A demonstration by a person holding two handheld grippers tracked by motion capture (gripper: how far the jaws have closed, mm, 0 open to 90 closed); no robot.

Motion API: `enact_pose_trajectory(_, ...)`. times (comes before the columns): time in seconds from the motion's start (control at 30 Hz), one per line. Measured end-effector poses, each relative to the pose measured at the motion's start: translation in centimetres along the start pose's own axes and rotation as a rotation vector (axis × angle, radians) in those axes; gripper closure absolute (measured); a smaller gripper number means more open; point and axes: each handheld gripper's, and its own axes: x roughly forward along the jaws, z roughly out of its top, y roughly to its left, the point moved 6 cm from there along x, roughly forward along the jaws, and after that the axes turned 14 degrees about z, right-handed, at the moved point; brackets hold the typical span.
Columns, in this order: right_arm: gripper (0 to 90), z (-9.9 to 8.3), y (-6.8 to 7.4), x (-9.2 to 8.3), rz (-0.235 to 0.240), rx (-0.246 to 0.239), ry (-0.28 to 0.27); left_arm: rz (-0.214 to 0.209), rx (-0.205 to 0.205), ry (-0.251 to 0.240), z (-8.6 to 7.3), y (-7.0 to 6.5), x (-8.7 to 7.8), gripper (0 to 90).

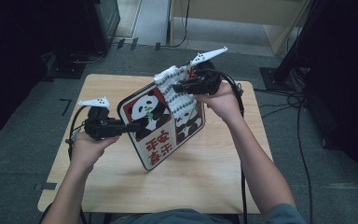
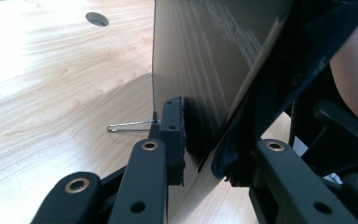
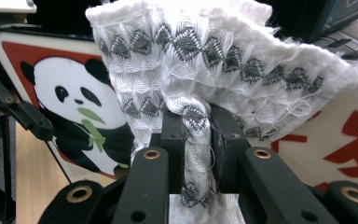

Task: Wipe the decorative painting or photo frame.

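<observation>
A rounded board printed with pandas and red characters stands tilted on edge over the wooden table. My left gripper is shut on its left edge; in the left gripper view the jaws clamp the board's thin rim. A white cloth with grey diamond rows hangs against the board's upper face. My right gripper is shut on it. In the right gripper view the pads pinch a bunched fold of the cloth in front of the panda picture.
A bent metal wire lies on the table by the left jaw, and a round hole is farther off. Black cables run over the grey floor to the right. Dark equipment stands behind the table.
</observation>
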Motion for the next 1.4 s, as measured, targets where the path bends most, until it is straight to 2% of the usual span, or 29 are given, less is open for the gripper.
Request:
enact_pose_trajectory(0.4,78.2,-1.6,-0.4,0.5,0.011,0.009,0.01,-0.006,0.002,0.0,0.0,0.0,0.0,73.7)
enact_pose_trajectory(0.77,78.2,-3.6,-0.9,0.8,0.028,0.024,-0.009,-0.003,0.001,0.0,0.0,0.0,0.0,73.7)
enact_pose_trajectory(0.87,78.2,-3.9,-1.0,0.9,0.029,0.028,0.003,-0.002,0.0,0.0,0.0,0.0,0.0,73.7)
enact_pose_trajectory(1.4,78.1,-5.0,-1.3,1.5,0.037,0.049,-0.004,-0.003,0.003,0.0,0.0,-0.1,0.1,73.4)
